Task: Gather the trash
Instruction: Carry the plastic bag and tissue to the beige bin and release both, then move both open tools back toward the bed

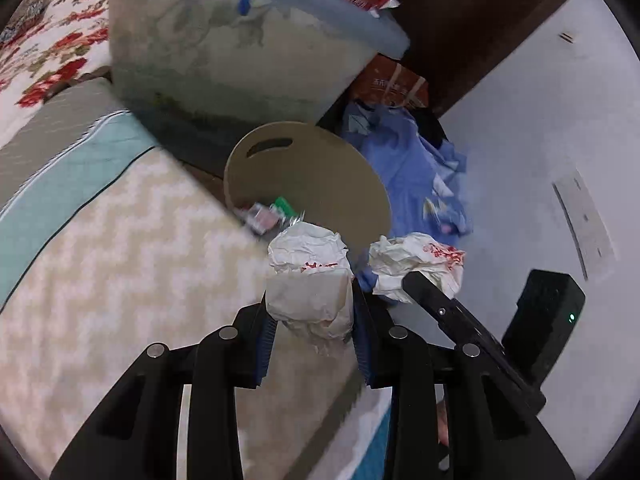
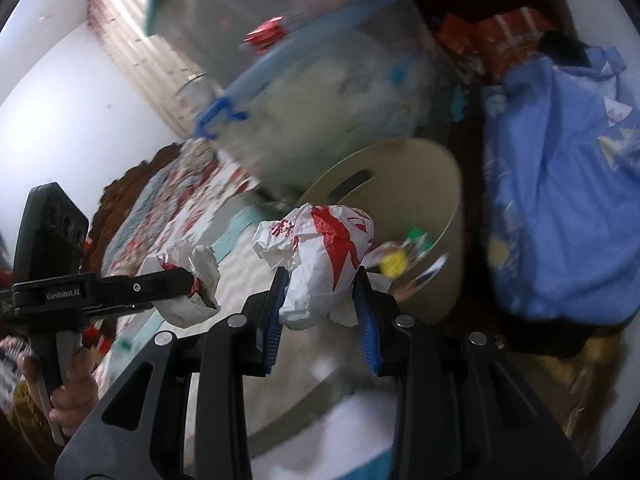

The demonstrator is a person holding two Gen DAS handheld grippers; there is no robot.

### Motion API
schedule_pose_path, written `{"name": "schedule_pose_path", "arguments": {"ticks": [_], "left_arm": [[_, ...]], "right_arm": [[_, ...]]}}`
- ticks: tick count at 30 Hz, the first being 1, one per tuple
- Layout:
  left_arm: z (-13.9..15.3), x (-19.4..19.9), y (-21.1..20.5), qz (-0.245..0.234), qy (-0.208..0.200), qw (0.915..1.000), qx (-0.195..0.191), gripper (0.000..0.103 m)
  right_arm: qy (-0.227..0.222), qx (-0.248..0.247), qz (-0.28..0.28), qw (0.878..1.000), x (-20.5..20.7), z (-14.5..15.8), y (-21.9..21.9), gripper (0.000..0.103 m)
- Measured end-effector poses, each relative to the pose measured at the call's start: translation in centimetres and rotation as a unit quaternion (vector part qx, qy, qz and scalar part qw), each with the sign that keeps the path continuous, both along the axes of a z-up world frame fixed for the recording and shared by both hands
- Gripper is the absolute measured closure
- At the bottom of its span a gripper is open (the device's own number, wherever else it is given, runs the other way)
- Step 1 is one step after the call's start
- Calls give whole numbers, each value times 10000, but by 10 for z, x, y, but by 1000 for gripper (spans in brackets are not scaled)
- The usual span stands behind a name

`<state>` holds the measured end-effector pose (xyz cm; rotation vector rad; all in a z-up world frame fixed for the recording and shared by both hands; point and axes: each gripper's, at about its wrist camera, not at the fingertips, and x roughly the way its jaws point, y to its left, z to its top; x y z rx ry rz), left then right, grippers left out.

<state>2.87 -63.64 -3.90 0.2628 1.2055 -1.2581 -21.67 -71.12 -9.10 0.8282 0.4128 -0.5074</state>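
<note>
My left gripper (image 1: 310, 312) clamps a crumpled white paper wad (image 1: 308, 276); my right gripper (image 2: 320, 300) pinches a red-printed wrapper ball (image 2: 320, 256). Both look light, soft and springy, so I judge a grip across the bulk holds best, not loose edges. Both hang near the tan bin (image 1: 316, 168), just beside the mattress (image 1: 120, 260); wrappers already lie inside.

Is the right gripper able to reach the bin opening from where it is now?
Probably yes. The right gripper, shut on a crumpled wrapper, points at the bin, whose open mouth faces it with nothing between. The left gripper stays off to the side.
</note>
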Motion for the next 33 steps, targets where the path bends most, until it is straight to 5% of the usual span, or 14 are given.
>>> {"name": "schedule_pose_path", "arguments": {"ticks": [6,7,8,9,10,14,23,29,33], "left_arm": [[-25,11,-57,179,-117,9995,227,68],[-30,13,-65,225,-164,9993,262,66],[-32,13,-69,281,-222,9989,292,55],[-35,14,-74,368,-297,9982,366,33],[-37,14,-75,491,-382,9970,458,26],[-28,10,-57,555,-375,9975,218,27],[30,-18,74,545,-597,9948,-624,27],[39,-35,184,603,-1190,9901,-433,26],[36,-26,268,1122,-1242,9854,-312,26]], "right_arm": [[385,38,-19,9993,26,-15,-43,65],[451,29,0,9990,31,-17,-47,61],[512,83,12,9987,36,-20,-51,44],[525,126,15,9985,38,-20,-53,31],[540,103,-64,9985,40,-20,-55,15],[303,-367,-382,9981,30,-5,-45,16],[-690,-259,-323,9968,-3,15,15,16],[-1111,9,47,9938,-5,27,64,16],[-1181,77,421,9921,11,39,95,16]]}}
